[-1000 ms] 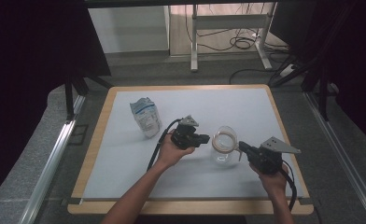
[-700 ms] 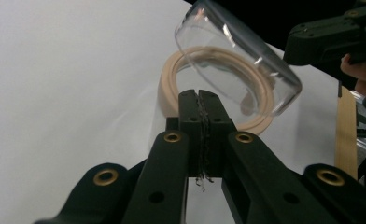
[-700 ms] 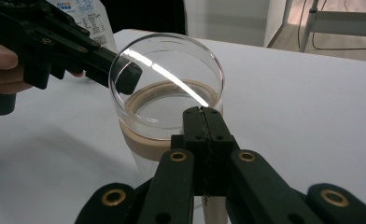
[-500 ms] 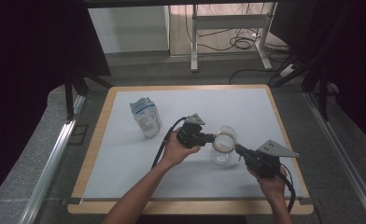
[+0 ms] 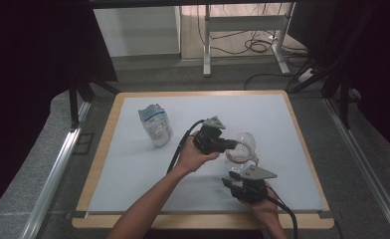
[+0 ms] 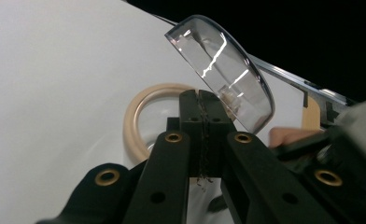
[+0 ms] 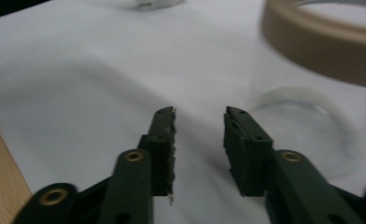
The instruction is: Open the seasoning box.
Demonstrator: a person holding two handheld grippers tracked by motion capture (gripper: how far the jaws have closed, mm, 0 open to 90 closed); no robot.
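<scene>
Glass lid lifted off the jar

The left gripper (image 6: 202,100) has its jaws closed tight on the knob of the clear glass lid (image 6: 221,70) and holds it tilted above the glass jar (image 5: 239,157). The jar stands on the white bench (image 5: 133,164), its tan ring (image 6: 146,109) on top. The right gripper (image 7: 200,122) is just beside the jar; its jaws have just been opening, with nothing between them.

Glass lid (image 5: 246,141) now lifted and tilted off the jar (image 5: 239,160) by the left gripper (image 5: 231,145). Right gripper (image 5: 231,181) pulled back to near edge, jaws just opened, nothing between.
</scene>
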